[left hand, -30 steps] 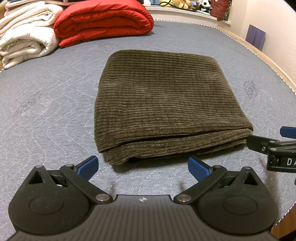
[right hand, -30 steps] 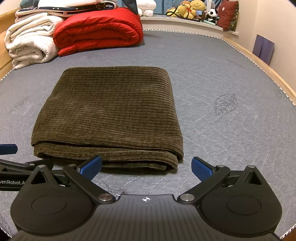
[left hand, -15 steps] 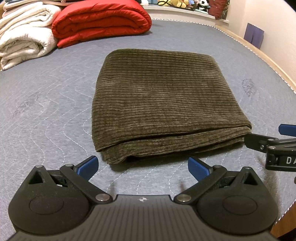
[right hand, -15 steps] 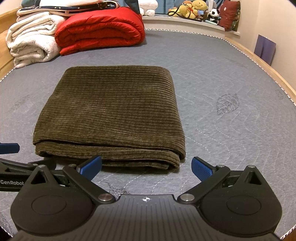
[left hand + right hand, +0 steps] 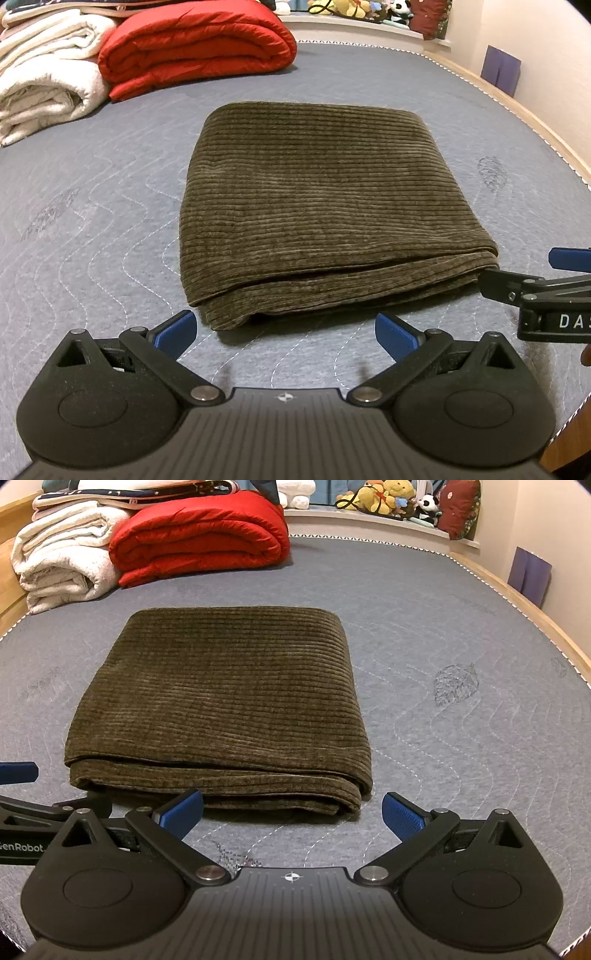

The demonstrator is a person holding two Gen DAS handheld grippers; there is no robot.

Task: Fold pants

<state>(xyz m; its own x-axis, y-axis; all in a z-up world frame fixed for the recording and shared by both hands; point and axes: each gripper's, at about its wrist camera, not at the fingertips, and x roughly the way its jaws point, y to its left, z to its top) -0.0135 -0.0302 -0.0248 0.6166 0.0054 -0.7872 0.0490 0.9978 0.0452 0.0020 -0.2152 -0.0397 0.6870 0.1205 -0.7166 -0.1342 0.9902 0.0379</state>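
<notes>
Jaws on both grippers stand wide apart and hold nothing: the left gripper [image 5: 284,330] and the right gripper [image 5: 291,808] hover just short of the near edge of the pants [image 5: 325,221], which lie folded into a thick olive corduroy rectangle on the grey quilted bed [image 5: 461,635]. Compared with a second ago, little has changed; both cameras have tipped slightly, so the pants sit a touch lower in the left view and higher in the right, and the fold itself has not shifted. Near the layered front edge, the stacked hems show, with the right corner rounded over. Open mattress lies on every side of the pants, widest to the right up to the wooden bed rim [image 5: 546,627]. At the far left a red duvet [image 5: 199,535] and white blankets [image 5: 62,561] are piled well apart from the pants.
</notes>
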